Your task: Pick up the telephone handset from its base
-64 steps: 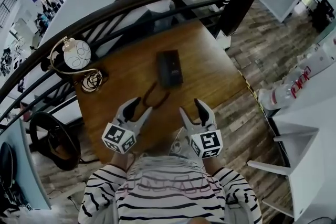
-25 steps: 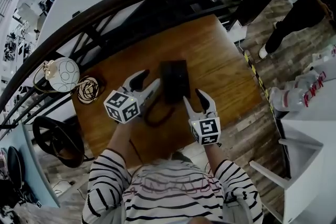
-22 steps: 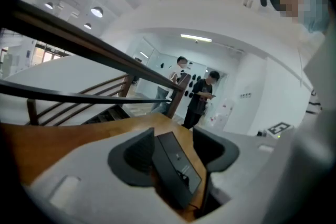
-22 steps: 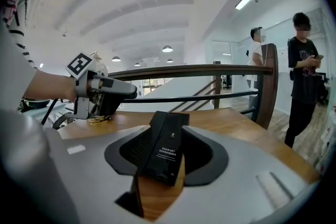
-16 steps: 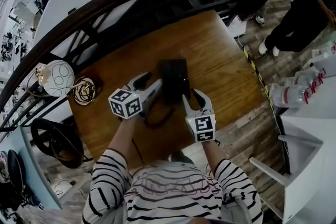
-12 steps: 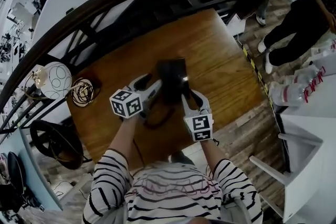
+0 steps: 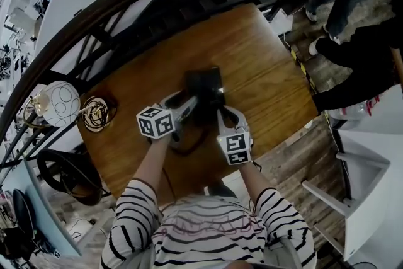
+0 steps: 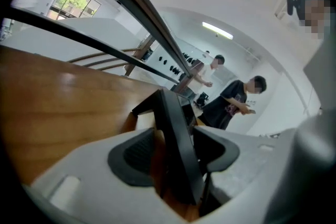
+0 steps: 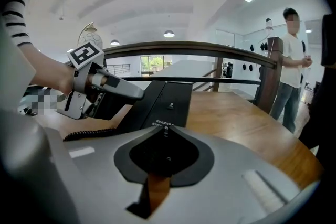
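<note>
Now the black telephone base [image 7: 213, 82] sits near the middle of the wooden table [image 7: 271, 72] in the head view, and the 2 grippers reach it from the lower side of the frame. The left gripper [image 8: 175, 136] comes in at the phone's left side. In the left gripper view its jaws stand apart around the handset [image 8: 169, 107], a narrow black bar running up through the gap. A strip of brown wood shows between the bar and the left pad [image 8: 137, 157], so that pad is not pressing; the other pad lies close against the bar. The handset is on the telephone, down at table level.

The right gripper [image 9: 165, 134] sits at the phone's lower right corner in the head view. Its jaws have just been closing and now meet at the tips, with nothing between them. They point at the near end of the base, just in front of its small white print; whether they touch it I cannot tell.

A coiled cord [image 9: 89, 134] lies on the wood at the left of the right gripper view. A globe lamp [image 7: 60, 103] stands at the table's left edge, under the dark curved railing [image 7: 126, 0].
</note>
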